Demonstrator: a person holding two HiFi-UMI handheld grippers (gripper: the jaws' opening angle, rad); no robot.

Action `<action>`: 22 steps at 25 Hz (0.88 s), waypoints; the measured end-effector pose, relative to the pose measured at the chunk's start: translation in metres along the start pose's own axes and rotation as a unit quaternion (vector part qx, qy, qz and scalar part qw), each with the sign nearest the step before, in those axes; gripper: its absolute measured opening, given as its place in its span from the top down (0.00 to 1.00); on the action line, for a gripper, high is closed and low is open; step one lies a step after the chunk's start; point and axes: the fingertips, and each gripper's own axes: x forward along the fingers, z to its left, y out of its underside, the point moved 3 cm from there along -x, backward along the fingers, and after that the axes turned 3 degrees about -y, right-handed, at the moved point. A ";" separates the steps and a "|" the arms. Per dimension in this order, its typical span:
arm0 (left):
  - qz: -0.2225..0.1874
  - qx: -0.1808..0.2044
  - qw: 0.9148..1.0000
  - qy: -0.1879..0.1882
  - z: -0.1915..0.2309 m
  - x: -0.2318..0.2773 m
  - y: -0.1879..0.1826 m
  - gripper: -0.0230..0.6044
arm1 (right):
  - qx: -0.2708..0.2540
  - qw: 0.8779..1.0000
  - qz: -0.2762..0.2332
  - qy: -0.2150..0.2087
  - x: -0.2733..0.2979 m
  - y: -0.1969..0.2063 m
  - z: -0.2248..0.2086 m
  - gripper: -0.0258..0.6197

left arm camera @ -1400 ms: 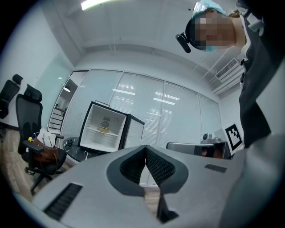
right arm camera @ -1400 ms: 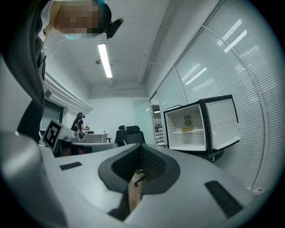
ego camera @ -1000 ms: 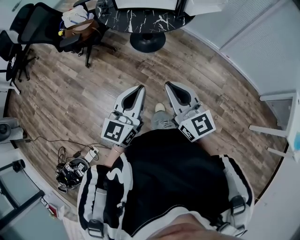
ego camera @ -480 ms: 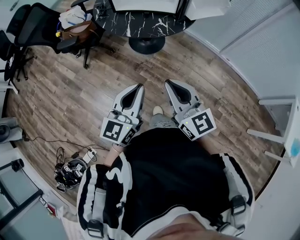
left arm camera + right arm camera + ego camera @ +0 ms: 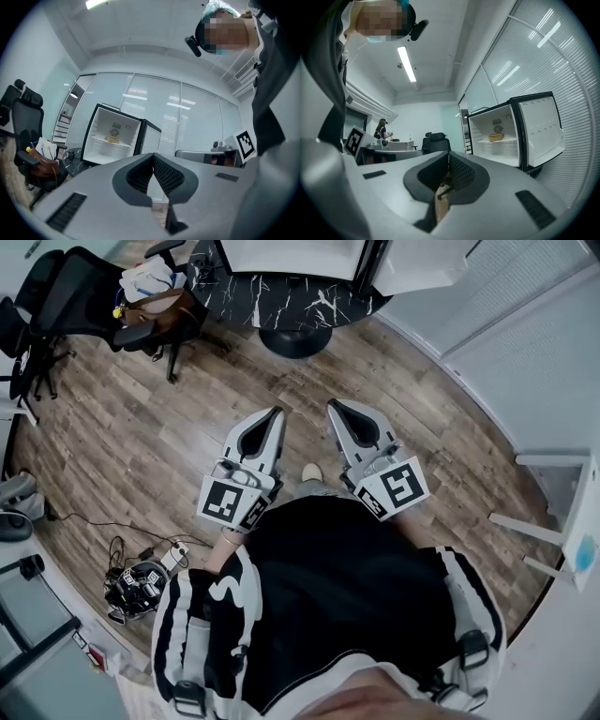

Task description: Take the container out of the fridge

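Between the jaws of the left gripper [image 5: 275, 414] and the right gripper [image 5: 335, 409] nothing was held; both were shut tight. Ahead of the tips, well apart, the fridge [image 5: 506, 157] was seen open, the container [image 5: 496, 137] set on its shelf. Were the jaws not opened in time, the container would likely be pushed back or toppled. Beneath the grippers lay a wood floor [image 5: 141, 446]; beyond them a chair [image 5: 56, 292], a table [image 5: 291, 282] and blinded glass walls.

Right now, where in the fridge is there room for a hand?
The fridge is open. Below the shelf it looks bare, wall to wall. On the shelf, the container sits in the middle, with free room on either side. It is tightest right around the container.
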 end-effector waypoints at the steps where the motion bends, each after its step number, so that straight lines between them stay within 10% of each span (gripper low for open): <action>1: 0.000 0.000 1.000 -0.002 0.001 0.004 0.001 0.95 | 0.000 1.000 0.000 -0.001 0.001 0.000 -0.004 0.94; 22: -0.010 0.001 0.999 -0.031 0.024 0.060 0.001 0.95 | 0.001 1.000 0.003 -0.028 0.034 -0.004 -0.062 0.94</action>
